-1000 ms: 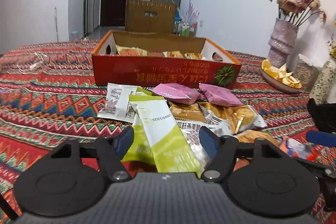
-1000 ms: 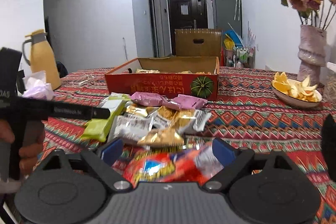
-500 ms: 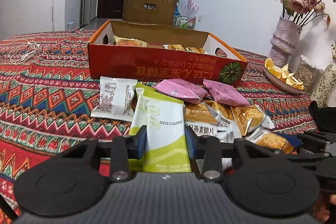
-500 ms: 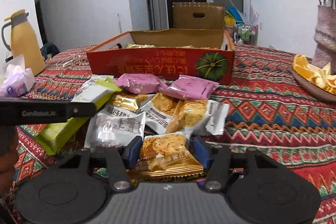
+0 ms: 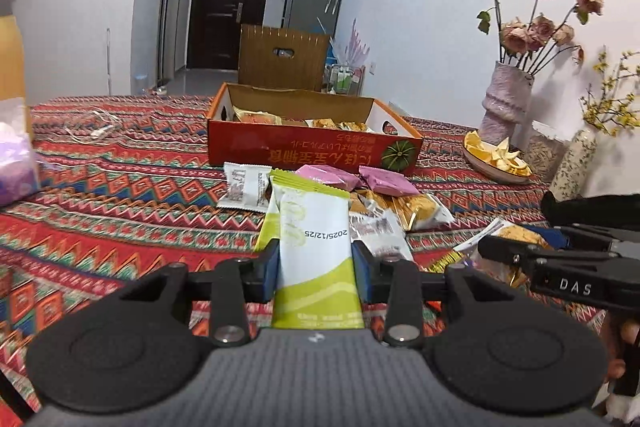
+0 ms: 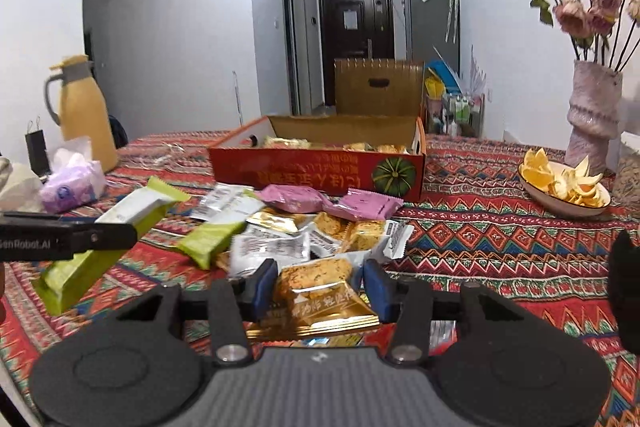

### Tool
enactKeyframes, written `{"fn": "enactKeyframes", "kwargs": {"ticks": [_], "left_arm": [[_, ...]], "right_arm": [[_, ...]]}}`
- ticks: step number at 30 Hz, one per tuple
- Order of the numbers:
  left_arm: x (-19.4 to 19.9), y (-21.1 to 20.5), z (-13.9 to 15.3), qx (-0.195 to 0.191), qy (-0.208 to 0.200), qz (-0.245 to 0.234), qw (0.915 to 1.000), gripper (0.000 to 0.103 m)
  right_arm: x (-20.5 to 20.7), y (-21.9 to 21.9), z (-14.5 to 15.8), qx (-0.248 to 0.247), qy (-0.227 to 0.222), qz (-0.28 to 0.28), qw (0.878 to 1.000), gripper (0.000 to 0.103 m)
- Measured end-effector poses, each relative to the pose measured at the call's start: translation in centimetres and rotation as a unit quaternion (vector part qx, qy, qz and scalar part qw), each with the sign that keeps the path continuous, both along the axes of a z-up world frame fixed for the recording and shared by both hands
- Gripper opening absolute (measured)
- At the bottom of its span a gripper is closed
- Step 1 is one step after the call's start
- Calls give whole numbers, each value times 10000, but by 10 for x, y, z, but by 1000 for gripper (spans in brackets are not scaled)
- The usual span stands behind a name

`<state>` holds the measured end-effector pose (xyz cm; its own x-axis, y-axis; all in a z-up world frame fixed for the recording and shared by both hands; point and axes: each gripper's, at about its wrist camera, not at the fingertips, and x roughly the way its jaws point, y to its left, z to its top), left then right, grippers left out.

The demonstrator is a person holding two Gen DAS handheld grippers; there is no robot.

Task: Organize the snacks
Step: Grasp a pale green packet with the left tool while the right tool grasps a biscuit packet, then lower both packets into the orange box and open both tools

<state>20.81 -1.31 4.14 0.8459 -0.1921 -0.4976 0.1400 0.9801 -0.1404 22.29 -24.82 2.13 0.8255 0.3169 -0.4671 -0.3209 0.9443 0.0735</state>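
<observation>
snack pile (image 6: 304, 227) blocks red box (image 6: 316, 175), bare cloth (image 5: 120, 211) left

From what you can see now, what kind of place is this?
Most likely a home dining area: a table under a patterned tablecloth, a vase of dried roses, a yellow thermos jug, and a dark entrance door behind.

Reds, greens and golds across our snack table

We see a zigzag-striped woven tablecloth (image 6: 480, 235) in red, orange, teal and white; a red cardboard box (image 6: 316, 173) with gold lettering and a green pumpkin print; a white-and-lime green foil packet (image 5: 314, 247); two pink wrappers (image 6: 292, 197); a gold-edged clear packet (image 6: 320, 291) of speckled orange crackers; a mustard-yellow jug (image 6: 84, 115) with a grey lid.
</observation>
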Motion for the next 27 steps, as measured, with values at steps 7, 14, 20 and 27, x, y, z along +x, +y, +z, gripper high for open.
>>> {"fn": "enactKeyframes", "kwargs": {"ticks": [7,14,20,27], "left_arm": [[-56,0,15,-59,-235,24,9997,38],[-83,-2,21,-49,-361,0,9993,38],[-78,-1,22,-104,-356,29,9993,38],[-46,0,23,-103,-332,54,9994,38]], "right_arm": [[-57,-5,12,80,-192,48,9998,46],[-88,-11,15,163,-298,9,9994,46],[-88,-13,16,191,-329,5,9993,46],[-59,-13,15,198,-309,28,9993,46]]}}
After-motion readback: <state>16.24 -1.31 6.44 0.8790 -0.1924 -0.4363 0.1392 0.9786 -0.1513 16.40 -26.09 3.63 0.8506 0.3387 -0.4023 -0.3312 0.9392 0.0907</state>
